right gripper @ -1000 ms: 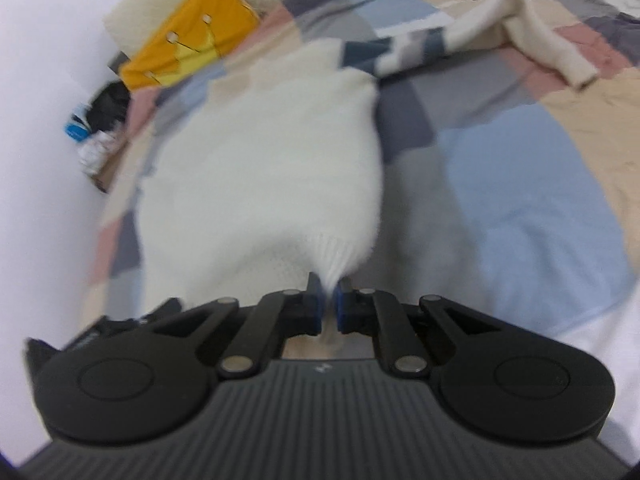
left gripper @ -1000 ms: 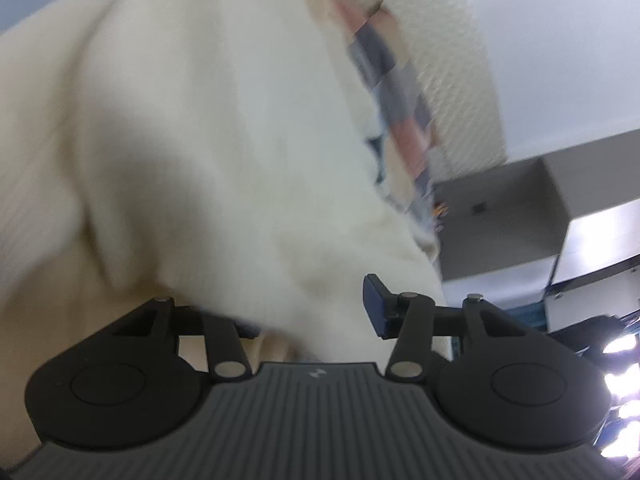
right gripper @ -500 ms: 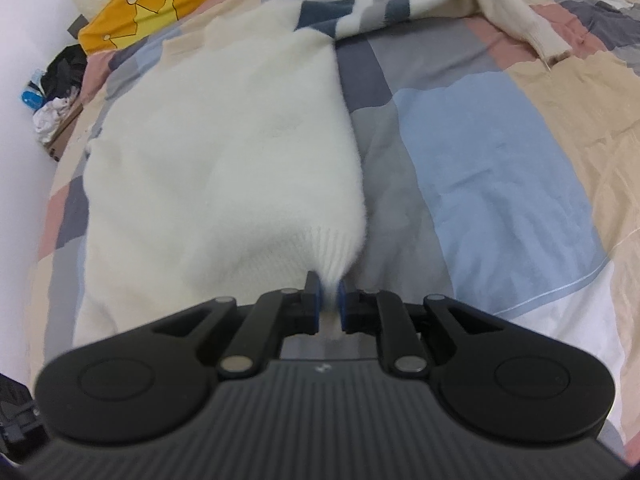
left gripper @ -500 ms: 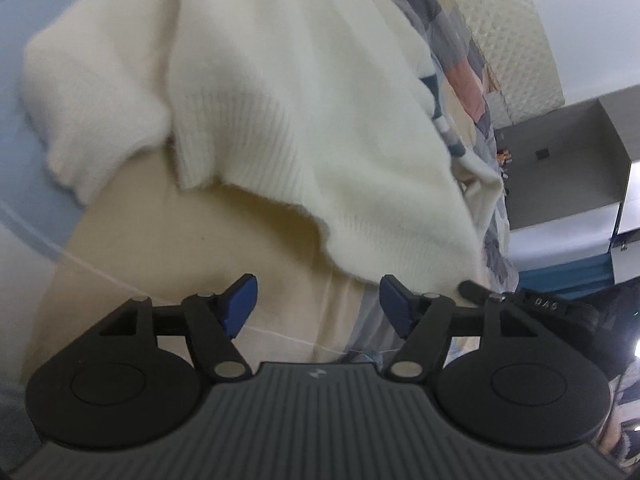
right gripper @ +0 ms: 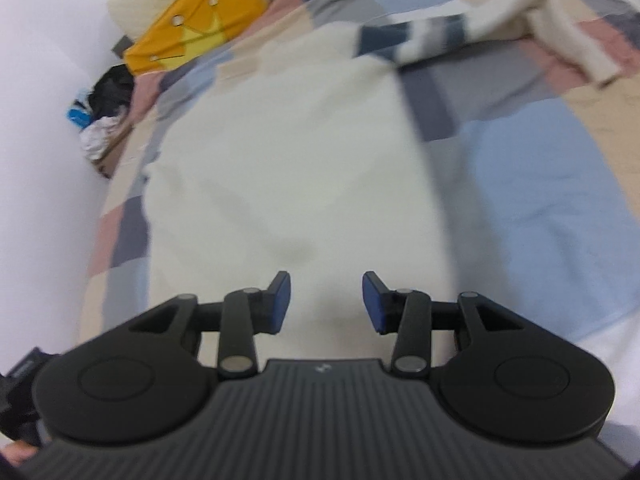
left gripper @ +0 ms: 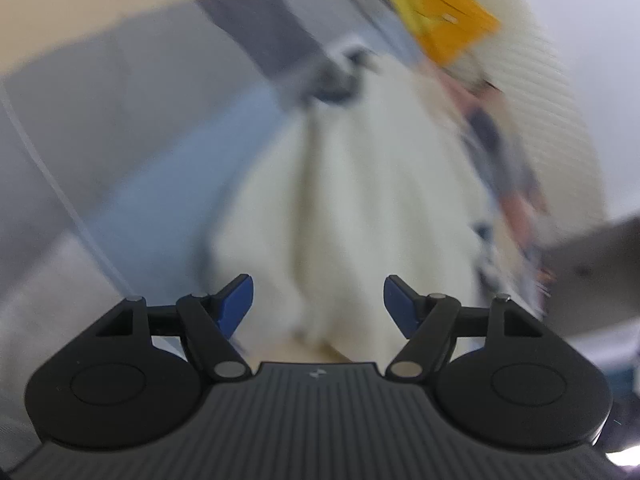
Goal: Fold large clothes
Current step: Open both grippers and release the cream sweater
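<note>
The sweater (right gripper: 288,168), cream-white, lies flat on the bed, its body spread over the patchwork quilt (right gripper: 540,184) and running away from the right gripper (right gripper: 326,304) toward the headboard end. One sleeve (right gripper: 532,12), with dark blue and grey stripes near the shoulder, stretches off to the right across the quilt, its cuff lying on a pink patch. The right gripper hangs just over the near hem; its jaws have just been opening and now stand apart with cloth seen below the gap, the blue pads (right gripper: 280,300) pressing on nothing. The left gripper (left gripper: 318,304) has also just been opening; its jaws are wide, nothing between them, and its blurred view shows the sweater (left gripper: 360,200) lying ahead as a long pale shape. A yellow pillow (right gripper: 196,36) with a crown print rests at the head of the bed, near a white wall (right gripper: 44,80). Some dark and white clutter (right gripper: 100,116) sits in the gap beside the bed.
</note>
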